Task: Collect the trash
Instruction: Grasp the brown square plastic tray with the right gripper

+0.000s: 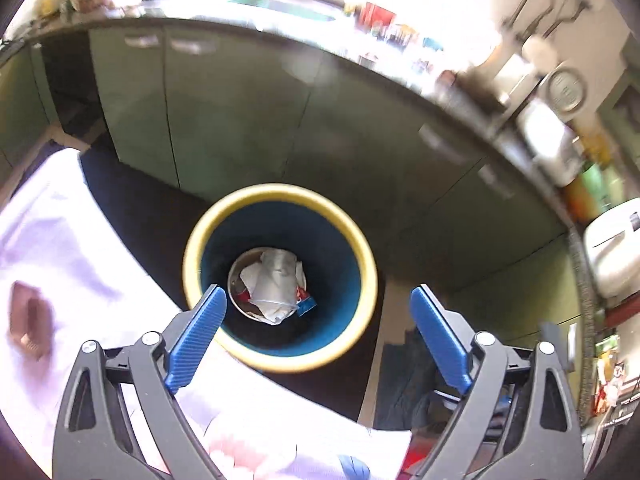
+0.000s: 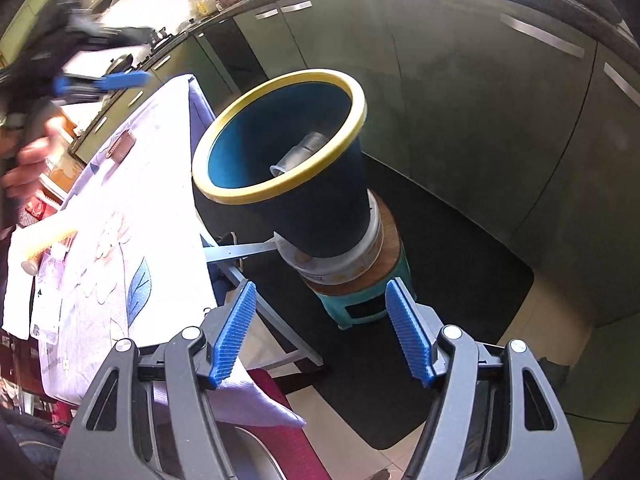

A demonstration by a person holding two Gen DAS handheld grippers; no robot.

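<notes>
A table (image 2: 120, 216) wears a pale flower cloth (image 2: 132, 280). On it lie a small brown thing (image 2: 121, 147) and a wooden stick (image 2: 48, 240). Beside it, a green stool (image 2: 360, 304) holds the blue bin (image 2: 320, 208).

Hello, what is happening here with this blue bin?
A person holds a pair of tongs in each hand and is collecting trash. The left tongs hang open above the blue bin, which has a yellow rim and already holds crumpled paper and a clear plastic cup. The right tongs are open too and hold nothing. The bin stands beside a cloth-covered table.
</notes>
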